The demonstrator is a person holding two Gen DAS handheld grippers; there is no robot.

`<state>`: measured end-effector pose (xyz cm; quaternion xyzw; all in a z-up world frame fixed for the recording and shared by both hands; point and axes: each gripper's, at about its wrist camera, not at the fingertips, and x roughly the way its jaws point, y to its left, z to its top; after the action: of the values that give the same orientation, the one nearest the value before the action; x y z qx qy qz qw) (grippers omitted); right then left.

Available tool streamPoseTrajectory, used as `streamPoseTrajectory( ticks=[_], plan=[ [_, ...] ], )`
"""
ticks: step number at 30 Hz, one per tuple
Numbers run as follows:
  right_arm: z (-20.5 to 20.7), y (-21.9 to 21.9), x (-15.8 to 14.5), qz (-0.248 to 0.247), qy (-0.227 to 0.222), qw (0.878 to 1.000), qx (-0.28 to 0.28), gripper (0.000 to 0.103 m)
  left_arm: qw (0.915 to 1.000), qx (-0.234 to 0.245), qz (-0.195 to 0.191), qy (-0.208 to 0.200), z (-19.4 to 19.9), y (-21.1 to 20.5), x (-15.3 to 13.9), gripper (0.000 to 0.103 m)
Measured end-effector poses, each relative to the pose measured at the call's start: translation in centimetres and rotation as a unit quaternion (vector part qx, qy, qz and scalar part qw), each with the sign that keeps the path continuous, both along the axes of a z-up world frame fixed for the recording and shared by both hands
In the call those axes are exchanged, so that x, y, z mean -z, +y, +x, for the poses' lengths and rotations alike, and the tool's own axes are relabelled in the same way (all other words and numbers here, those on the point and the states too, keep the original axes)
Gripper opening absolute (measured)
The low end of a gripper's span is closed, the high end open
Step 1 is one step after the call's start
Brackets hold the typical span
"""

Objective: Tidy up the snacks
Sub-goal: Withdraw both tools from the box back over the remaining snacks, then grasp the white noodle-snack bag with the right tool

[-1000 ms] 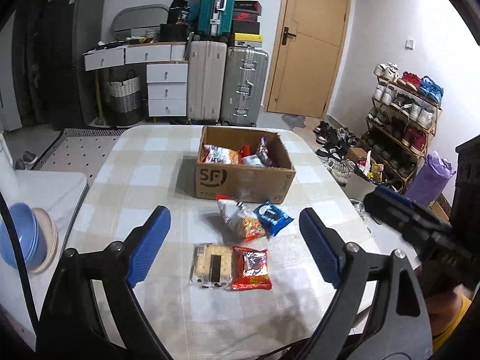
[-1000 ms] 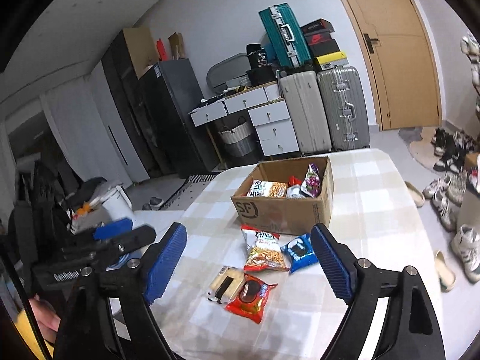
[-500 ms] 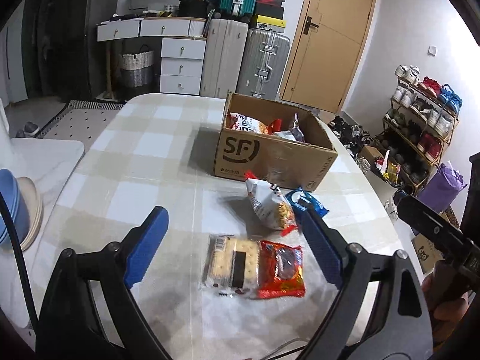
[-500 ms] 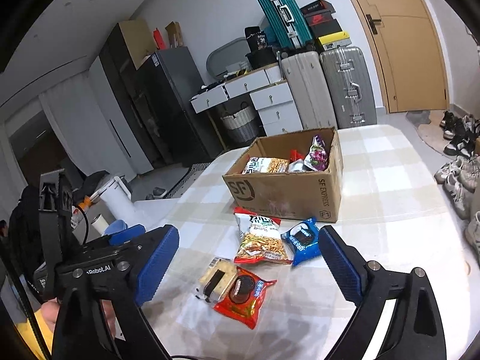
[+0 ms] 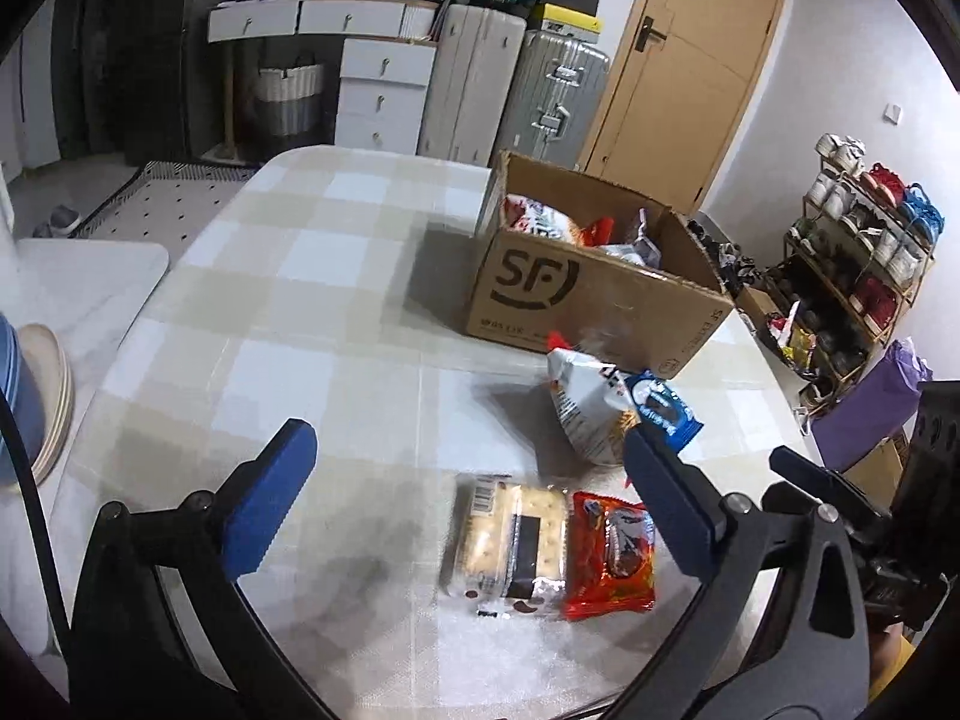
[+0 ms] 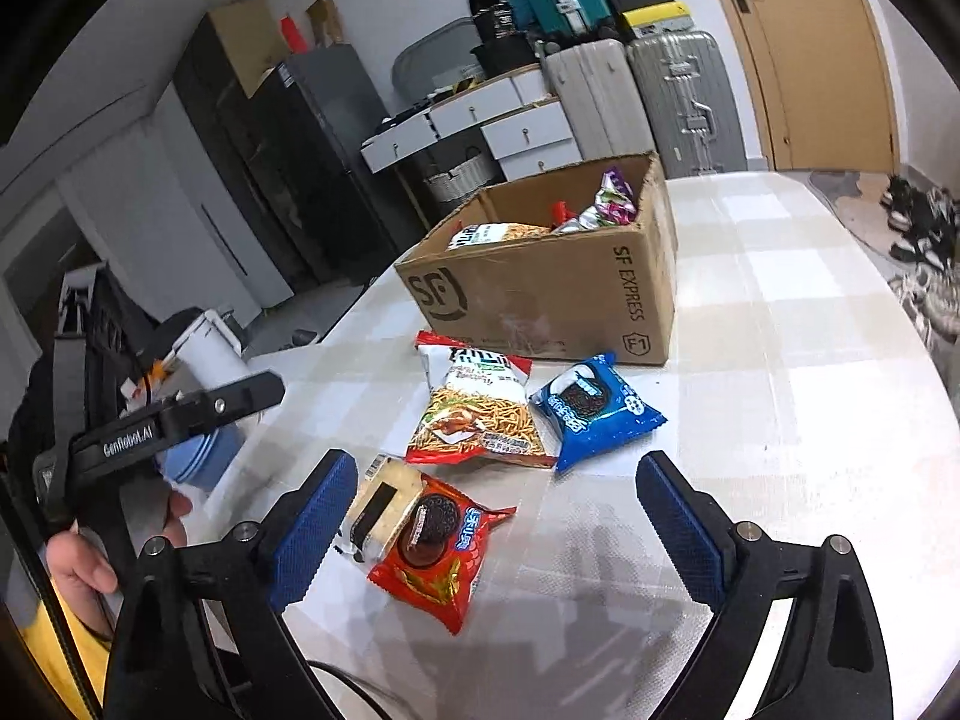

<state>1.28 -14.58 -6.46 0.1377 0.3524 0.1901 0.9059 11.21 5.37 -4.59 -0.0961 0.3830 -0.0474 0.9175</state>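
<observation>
- Four snack packs lie loose on the checked table point(image 5: 288, 276), near the cardboard box point(image 6: 540, 294): a noodle bag point(image 6: 474, 414), a blue cookie pack point(image 6: 594, 408), a cracker pack point(image 5: 510, 540), a red cookie pack point(image 6: 438, 552).
- Left gripper point(image 5: 468, 498): jaws opening, nothing pinched, cracker pack below the gap.
- Right gripper point(image 6: 498, 522): jaws spread wide, empty, above the red pack.
- More snacks sit inside the box.

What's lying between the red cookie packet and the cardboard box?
In the right wrist view, the noodle snack bag lies between the red cookie packet and the cardboard box.
</observation>
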Motion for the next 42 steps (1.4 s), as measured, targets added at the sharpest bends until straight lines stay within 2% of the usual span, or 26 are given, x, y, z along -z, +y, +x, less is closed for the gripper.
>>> streamPoseTrajectory(
  ticks=[12,20,26,31,37,40,42],
  plan=[
    [-0.3,0.9,0.6,-0.019,0.008,1.0,-0.003,0.096,0.9997,-0.001,0.024,0.003,-1.0,-0.1,0.4,0.102],
    [0.1,1.9,0.9,-0.042,0.011,0.999,0.003,0.096,0.999,-0.004,0.039,0.019,-0.6,-0.4,1.0,0.102],
    [3.2,3.5,-0.5,-0.072,0.016,0.997,0.004,0.096,0.9981,-0.018,0.013,0.058,0.4,0.7,2.1,0.102],
    [7.7,6.3,-0.1,-0.098,0.059,0.993,-0.026,0.095,0.997,-0.011,0.022,0.073,0.3,1.2,2.8,0.102],
    [11.6,9.5,2.0,-0.14,0.116,0.982,-0.045,0.076,0.9971,-0.004,-0.001,0.075,-0.1,1.2,2.5,0.102],
    [12.7,10.3,3.3,-0.169,0.135,0.975,-0.045,0.066,0.997,0.001,0.007,0.077,-0.2,0.7,2.4,0.102],
    [13.1,10.4,4.0,-0.167,0.145,0.974,-0.049,0.064,0.9967,0.002,0.003,0.081,-0.2,0.7,2.5,0.102]
  ],
)
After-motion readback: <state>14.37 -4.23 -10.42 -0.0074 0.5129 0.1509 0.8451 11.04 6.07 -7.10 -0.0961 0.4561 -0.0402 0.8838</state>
